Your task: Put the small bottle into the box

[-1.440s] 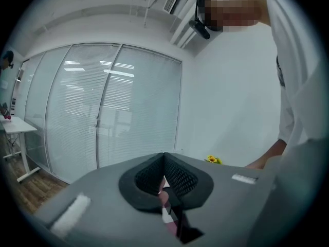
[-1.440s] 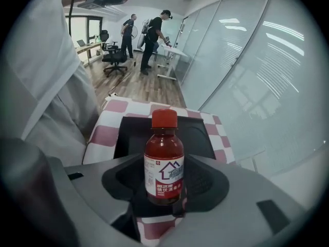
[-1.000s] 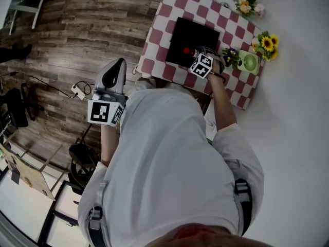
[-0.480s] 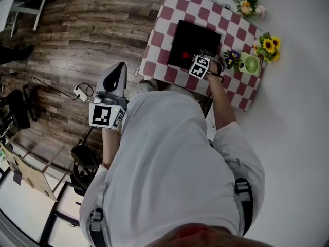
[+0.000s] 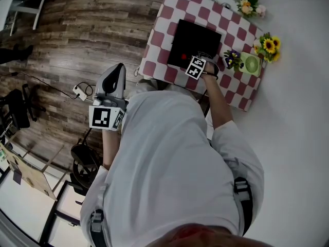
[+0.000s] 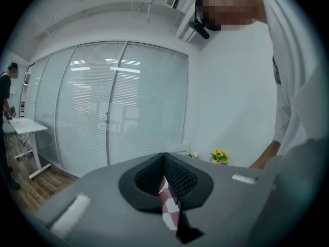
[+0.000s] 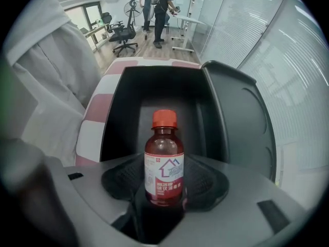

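Head view: right tongs [image 5: 190, 62] reach over the black box [image 5: 198, 35] at mid-worktop [image 5: 158, 40]; left tongs [image 5: 116, 72] hang beyond the worktop's edge, over the floor. Left gripper view: left tongs closed, empty. Right gripper view: right tongs clamp the small bottle [image 7: 164, 158] upright above the open box; lowering and release remain, as I judge it.

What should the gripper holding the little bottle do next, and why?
Probably ease the right gripper down toward the box: its jaws are shut on the small bottle, held upright, and the open box lies right beyond it.
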The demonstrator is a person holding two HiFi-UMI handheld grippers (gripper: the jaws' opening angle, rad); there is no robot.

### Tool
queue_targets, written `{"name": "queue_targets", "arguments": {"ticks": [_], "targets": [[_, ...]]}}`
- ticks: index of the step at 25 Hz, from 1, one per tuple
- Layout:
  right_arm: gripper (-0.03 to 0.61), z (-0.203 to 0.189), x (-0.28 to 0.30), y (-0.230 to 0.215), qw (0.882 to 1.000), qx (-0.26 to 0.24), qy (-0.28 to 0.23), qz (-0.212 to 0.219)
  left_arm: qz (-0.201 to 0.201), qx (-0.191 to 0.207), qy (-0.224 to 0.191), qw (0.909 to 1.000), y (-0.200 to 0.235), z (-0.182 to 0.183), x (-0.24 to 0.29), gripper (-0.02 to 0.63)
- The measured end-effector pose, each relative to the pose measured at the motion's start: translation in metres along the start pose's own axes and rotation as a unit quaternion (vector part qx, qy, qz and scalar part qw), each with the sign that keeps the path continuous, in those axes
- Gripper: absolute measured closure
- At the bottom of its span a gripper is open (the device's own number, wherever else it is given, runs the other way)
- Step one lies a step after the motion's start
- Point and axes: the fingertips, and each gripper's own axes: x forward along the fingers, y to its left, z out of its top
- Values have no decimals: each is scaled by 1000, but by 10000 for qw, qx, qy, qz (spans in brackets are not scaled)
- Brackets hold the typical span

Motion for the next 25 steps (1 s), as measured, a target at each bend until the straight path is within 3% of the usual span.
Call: {"name": "queue_targets", "arguments": {"ticks": [11,20,25], "targets": [[344,-1,-1,-2,9997,174,-7,142,-62,-5,40,10000,-1,-3,2,612],[345,0,-32,-9,9981,525,-319,103,-196,-30,-22,9998,-9,-5,9,612],[350,-1,-65,-15,9920,1026,-739,11,-317,-28,-72,9995,-14,-3,15,612]]}}
